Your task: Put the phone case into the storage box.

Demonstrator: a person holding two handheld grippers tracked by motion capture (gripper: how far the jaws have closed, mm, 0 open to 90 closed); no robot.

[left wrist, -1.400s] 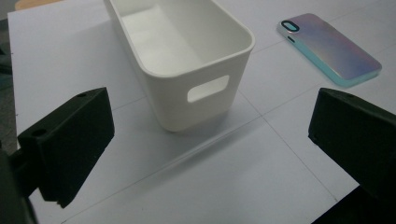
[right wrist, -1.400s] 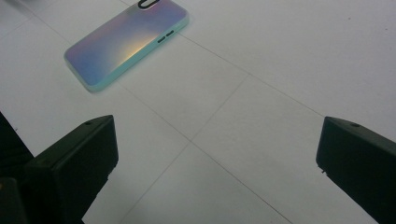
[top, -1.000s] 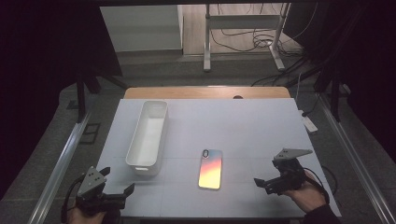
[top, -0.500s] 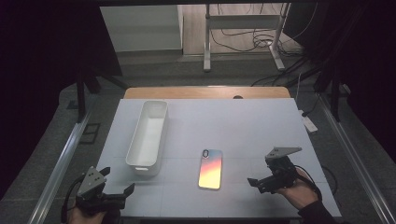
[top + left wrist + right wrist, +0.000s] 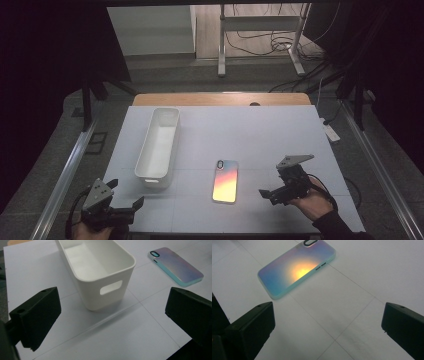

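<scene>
A phone (image 5: pixel 225 181) in an iridescent orange-to-blue case lies back up on the white table mat (image 5: pixel 260 130), near the front middle. Its camera end points away from me. My right gripper (image 5: pixel 270 187) hovers just right of it, open, jaws pointing left at the phone with a small gap to it. In the right gripper view the phone (image 5: pixel 297 267) lies ahead and left of the open gripper (image 5: pixel 329 325). My left gripper (image 5: pixel 125 194) is open at the front left corner. In the left gripper view it (image 5: pixel 113 312) faces the near end of the white bin (image 5: pixel 100 267).
The long white bin (image 5: pixel 158 141) stands empty left of the phone, its short end with a handle slot toward me. The phone (image 5: pixel 176 266) lies to its right. A wooden table edge (image 5: pixel 220 98) runs behind the mat. Cables and a metal stand (image 5: pixel 260 30) are on the floor beyond.
My right gripper has moved left across the mat, closer to the phone. The left gripper, the bin and the phone have stayed put.
</scene>
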